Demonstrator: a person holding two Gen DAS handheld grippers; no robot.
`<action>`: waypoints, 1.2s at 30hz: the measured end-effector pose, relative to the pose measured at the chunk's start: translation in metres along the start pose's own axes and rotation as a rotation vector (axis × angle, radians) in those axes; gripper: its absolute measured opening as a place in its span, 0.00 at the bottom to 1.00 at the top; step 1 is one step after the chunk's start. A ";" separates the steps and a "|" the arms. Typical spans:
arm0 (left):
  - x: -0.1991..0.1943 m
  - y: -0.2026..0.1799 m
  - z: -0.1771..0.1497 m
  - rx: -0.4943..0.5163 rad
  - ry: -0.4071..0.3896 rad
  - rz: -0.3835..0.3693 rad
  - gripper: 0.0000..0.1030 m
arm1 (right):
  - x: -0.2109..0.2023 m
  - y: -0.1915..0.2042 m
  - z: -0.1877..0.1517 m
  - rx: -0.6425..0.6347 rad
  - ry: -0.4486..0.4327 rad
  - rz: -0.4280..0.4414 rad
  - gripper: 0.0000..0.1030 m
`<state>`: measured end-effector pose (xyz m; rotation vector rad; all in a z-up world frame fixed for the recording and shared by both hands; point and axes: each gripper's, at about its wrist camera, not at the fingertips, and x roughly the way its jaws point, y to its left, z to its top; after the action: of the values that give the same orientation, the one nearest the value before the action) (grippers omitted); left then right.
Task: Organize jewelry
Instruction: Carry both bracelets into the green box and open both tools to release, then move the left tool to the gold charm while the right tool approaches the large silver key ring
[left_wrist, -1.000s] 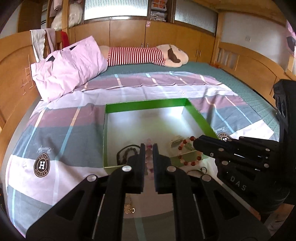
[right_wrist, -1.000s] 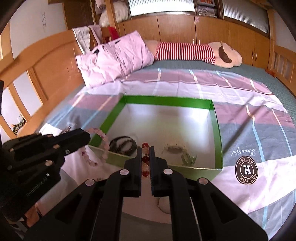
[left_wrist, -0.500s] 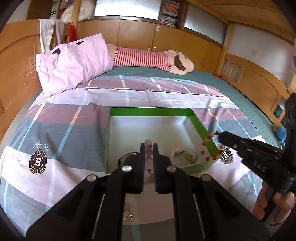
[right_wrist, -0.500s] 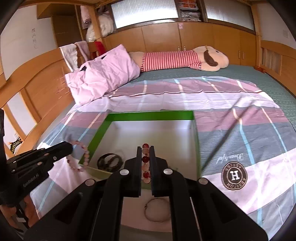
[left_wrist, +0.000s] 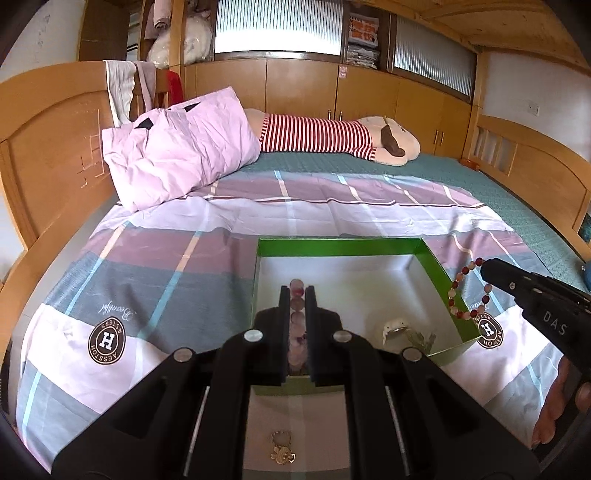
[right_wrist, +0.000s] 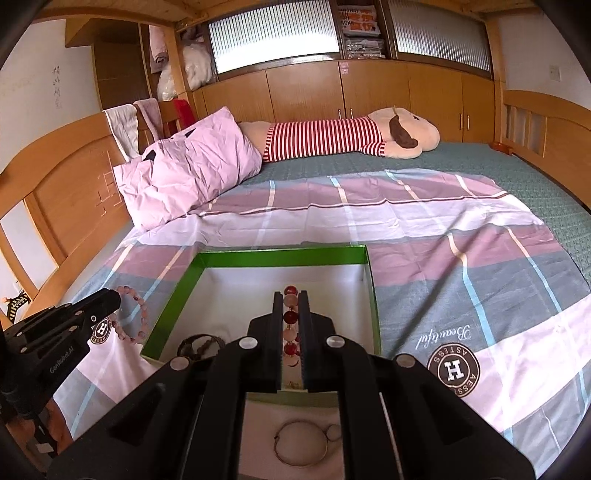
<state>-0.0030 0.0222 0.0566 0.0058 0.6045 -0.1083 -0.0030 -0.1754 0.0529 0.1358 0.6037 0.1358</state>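
I am looking into a home bedroom: a wide bed (left_wrist: 461, 173) with a wooden headboard (left_wrist: 55, 147), a plaid duvet (right_wrist: 424, 240), a pink pillow (left_wrist: 177, 147), a long striped plush toy (right_wrist: 332, 136), and built-in wooden cabinets (right_wrist: 303, 92) along the far wall.

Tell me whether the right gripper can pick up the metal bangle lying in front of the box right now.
Probably not: the right gripper is shut on a red bead bracelet, so its jaws are occupied. The bangle itself lies uncovered.

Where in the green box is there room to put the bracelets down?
The far half of the green box, up to its back wall, is bare white floor. The near edge is crowded: a dark bracelet in one corner, a pale ring and small trinkets in the other.
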 end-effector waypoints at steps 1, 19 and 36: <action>-0.001 -0.001 0.000 0.004 -0.008 0.009 0.07 | 0.002 0.001 0.000 -0.005 -0.001 0.000 0.07; 0.058 0.004 -0.007 -0.053 0.118 -0.009 0.07 | 0.043 -0.004 -0.011 0.004 0.105 0.017 0.07; 0.067 0.005 -0.013 -0.095 0.188 -0.068 0.37 | 0.066 0.005 -0.029 -0.019 0.220 -0.002 0.47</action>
<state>0.0450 0.0207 0.0071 -0.0973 0.7973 -0.1459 0.0336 -0.1571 -0.0065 0.1024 0.8217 0.1561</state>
